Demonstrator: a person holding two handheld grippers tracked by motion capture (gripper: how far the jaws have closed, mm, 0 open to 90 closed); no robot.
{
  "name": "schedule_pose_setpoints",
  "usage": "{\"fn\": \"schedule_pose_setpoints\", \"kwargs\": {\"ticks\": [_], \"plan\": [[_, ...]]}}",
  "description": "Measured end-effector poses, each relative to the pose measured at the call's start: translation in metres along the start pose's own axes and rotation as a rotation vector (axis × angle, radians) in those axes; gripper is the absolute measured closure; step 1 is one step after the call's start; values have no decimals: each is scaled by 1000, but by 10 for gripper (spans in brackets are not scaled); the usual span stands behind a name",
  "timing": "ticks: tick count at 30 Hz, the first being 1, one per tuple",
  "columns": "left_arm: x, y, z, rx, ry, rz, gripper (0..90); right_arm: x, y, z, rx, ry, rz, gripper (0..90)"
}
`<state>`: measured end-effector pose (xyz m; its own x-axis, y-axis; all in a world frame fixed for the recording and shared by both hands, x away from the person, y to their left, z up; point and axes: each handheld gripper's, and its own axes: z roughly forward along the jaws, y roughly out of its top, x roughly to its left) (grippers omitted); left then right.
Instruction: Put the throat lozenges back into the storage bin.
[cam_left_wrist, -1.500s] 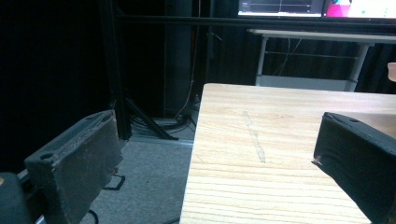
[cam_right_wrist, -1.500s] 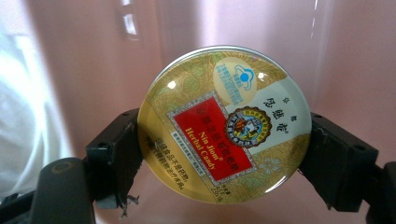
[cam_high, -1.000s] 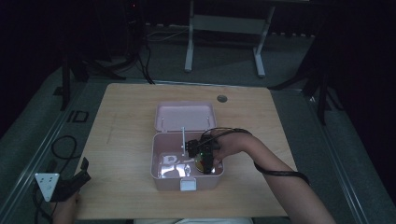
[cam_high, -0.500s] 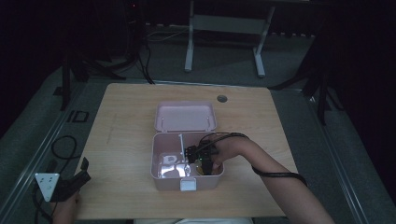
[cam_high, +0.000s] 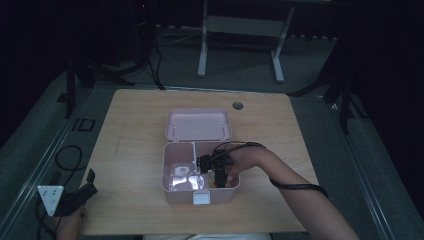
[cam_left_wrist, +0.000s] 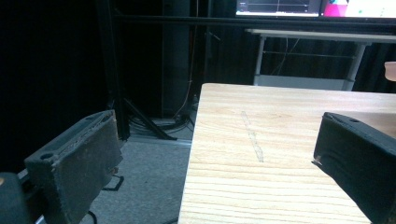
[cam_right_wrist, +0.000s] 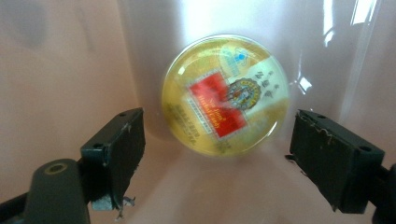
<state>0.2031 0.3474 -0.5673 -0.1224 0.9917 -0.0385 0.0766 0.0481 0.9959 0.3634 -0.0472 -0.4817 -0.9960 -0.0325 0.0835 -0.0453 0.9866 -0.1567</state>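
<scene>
1. Slightly deeper than a second ago, the right gripper (cam_high: 218, 176) sits in the pink box (cam_high: 172, 187), near its right front corner.
2. Its jaws gape, empty, flanking the round yellow tin (cam_right_wrist: 225, 93) without touching; closing looks like the next move.
3. Idle, the left gripper (cam_high: 75, 196) hangs open at the table (cam_high: 135, 130) edge.
</scene>
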Motion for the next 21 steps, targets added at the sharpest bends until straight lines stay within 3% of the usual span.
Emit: {"fn": "schedule_pose_setpoints", "kwargs": {"ticks": [6,14,21], "plan": [[0,0,0,1,-1,1,11,0,-1,-6,-11,-1,-1,171],[0,0,0,2,-1,0,10,2,-5,-27,-28,-23,1,175],[0,0,0,2,0,2,10,5,-22,-63,-128,-29,14,125]]}}
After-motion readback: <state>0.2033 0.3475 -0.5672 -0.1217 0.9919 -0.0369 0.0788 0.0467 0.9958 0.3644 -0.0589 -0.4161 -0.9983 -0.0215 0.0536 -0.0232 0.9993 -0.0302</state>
